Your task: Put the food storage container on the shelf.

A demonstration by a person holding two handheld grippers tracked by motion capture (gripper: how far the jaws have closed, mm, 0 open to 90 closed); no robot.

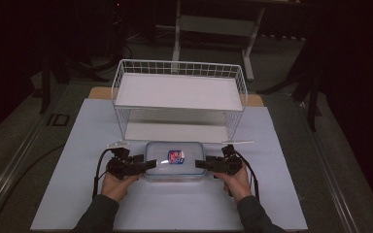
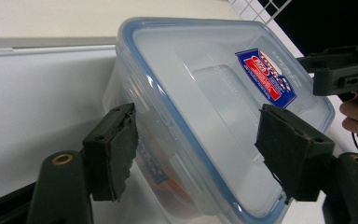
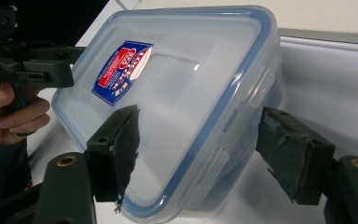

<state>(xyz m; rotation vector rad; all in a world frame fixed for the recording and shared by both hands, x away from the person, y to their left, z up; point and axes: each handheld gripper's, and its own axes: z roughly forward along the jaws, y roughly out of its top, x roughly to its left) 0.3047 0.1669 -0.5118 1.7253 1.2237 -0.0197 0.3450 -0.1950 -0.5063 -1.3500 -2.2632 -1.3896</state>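
Nearest the camera, two sleeved forearms come in from the bottom edge, each hand wrapped around a black gripper with a cable looping off its back. The left gripper [image 1: 148, 164] and the right gripper [image 1: 198, 164] point at each other from opposite ends of a food container [image 1: 175, 159], which sits flat on the pale surface [image 1: 77, 194] just in front of a wire rack. That two-handed approach suits a wide, smooth box that one narrow pinch would likely tip. In the left gripper view the jaws stand spread, their rough dark pads to either side of the container's short end with a sliver of space between pad and plastic; the right gripper view shows the same, jaws spread and pressing on nothing. The container is a clear rectangular plastic box with rounded corners, a snap-on lid edged by a blue seal, side latches, and a red-and-blue label [image 1: 176, 156] on top. Something orange seems to lie inside, though the cloudy wall makes it hard to tell. Beyond stands the white wire rack [image 1: 179, 92], its flat shelf and lower level bare, apparently the place the box belongs.
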